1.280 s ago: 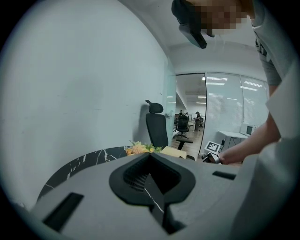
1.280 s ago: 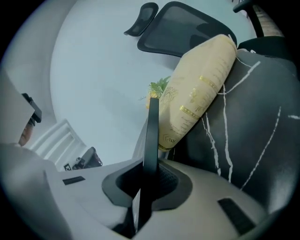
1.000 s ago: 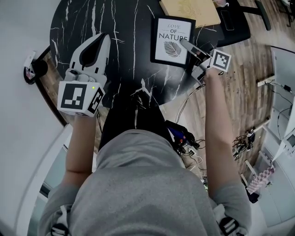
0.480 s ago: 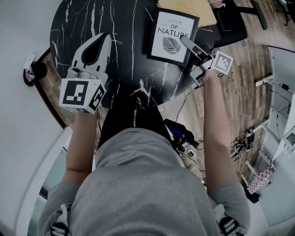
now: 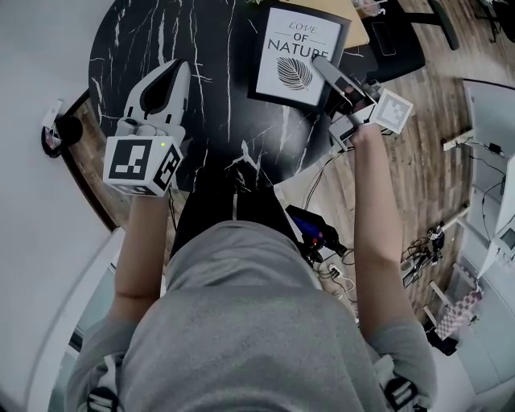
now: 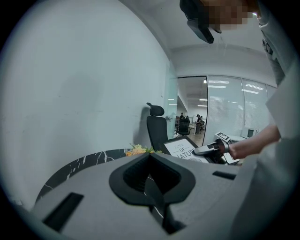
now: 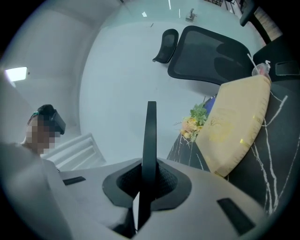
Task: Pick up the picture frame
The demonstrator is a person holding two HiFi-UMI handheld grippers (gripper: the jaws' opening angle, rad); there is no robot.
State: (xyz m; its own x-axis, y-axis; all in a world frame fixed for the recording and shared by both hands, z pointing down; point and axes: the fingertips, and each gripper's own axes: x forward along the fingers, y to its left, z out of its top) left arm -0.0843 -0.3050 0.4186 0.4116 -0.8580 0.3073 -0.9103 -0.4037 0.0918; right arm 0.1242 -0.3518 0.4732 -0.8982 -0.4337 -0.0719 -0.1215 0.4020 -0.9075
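Right gripper [image 5: 323, 67]: fingers clamped on the right edge of the picture frame [image 5: 291, 50], which is held above the tabletop [image 5: 137, 32]. Left gripper [image 5: 177, 68]: fingers together, empty. Risk: the thin one-edge grip could let the frame pivot, slip and drop.

1. Picture frame [image 5: 294, 52]: top edge cut by the head view's upper border, lower right corner hidden under the right gripper [image 5: 319, 63].
2. Right gripper view: frame edge-on only, print face unseen, lower end buried between the fingers [image 7: 197, 197].
3. Left gripper view: left gripper [image 6: 151, 187] covers the frame's lower half, print partly cut.
4. Flowers [image 6: 137, 150] left of the frame: half covered, too small to tell the kind.
5. Tan cushion [image 5: 354, 20] beyond the frame: cut by the head view's top border.
6. Counter [image 5: 201, 48]: far side past the frame out of shot.
7. People [image 6: 190, 123] behind the frame: too small.
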